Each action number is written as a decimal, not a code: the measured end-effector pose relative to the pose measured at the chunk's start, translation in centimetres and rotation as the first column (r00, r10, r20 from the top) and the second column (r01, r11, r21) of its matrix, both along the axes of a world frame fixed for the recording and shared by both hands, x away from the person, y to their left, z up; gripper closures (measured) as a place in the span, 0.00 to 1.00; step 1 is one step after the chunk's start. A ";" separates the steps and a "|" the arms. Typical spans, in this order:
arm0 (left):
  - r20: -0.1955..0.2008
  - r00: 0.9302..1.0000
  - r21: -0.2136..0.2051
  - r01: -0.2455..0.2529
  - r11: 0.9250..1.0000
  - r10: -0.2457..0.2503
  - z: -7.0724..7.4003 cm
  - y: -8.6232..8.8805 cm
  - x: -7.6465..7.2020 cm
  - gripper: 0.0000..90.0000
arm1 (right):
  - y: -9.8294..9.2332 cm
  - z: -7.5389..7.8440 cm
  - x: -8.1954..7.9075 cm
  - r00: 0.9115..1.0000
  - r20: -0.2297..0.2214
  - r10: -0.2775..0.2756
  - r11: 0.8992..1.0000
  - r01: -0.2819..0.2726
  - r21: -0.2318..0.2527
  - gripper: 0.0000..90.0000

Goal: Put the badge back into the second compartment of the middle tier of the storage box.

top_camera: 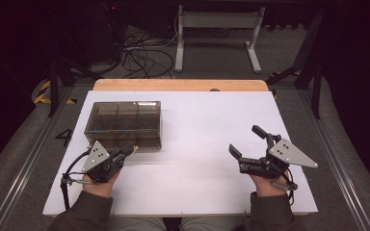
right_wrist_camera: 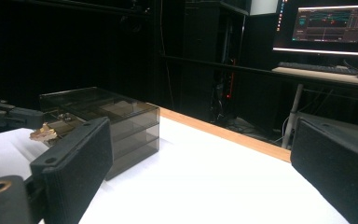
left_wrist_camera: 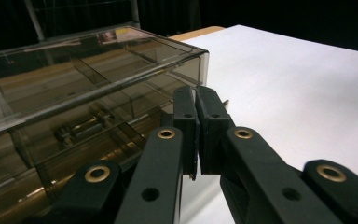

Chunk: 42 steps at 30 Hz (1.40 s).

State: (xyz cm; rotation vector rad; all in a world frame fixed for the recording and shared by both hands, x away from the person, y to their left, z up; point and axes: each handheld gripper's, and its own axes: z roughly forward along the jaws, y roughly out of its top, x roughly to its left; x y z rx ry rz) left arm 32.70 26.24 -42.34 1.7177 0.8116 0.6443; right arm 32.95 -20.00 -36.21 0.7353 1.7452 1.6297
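A smoked, see-through plastic drawer box sits on the left half of the white counter, toward the far side, with its front face turned to the person. The left gripper is right at the near right corner of the box; in the left gripper view its fingers are pressed together with nothing between them, their tips just beside the box's front edge — whether they actually touch the plastic is hard to tell. The right gripper hangs over the right side of the counter, well apart from the box, with its fingers spread wide and empty.

The box looks like thin, rigid moulded plastic: light, stiff, smooth and rather slippery, and likely to slide across the counter under a push instead of staying put. Through the walls a few small metallic parts are visible in a drawer, so it would probably rattle and shift its weight if tipped. Thin walls of this kind can crack under a hard pinch. A sensible hold would be at a drawer's front lip — a small ledge — with the other gripper bracing the top or side of the housing so the whole box does not follow the drawer.
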 end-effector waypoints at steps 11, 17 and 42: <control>0.029 0.999 0.022 -0.032 0.999 0.032 0.2 0.4 0.6 0.97 | -0.1 0.0 0.0 1.000 0.002 -0.002 1.000 0.002 0.002 0.07; 0.060 0.997 0.071 -0.051 0.996 0.046 0.1 0.5 0.9 0.97 | -0.1 0.0 -0.1 1.000 0.002 -0.001 1.000 0.001 0.004 0.07; 0.144 0.989 0.241 -0.073 0.968 0.039 -0.6 0.1 1.9 0.97 | -0.1 0.0 -0.1 1.000 0.006 0.004 1.000 -0.004 0.001 0.08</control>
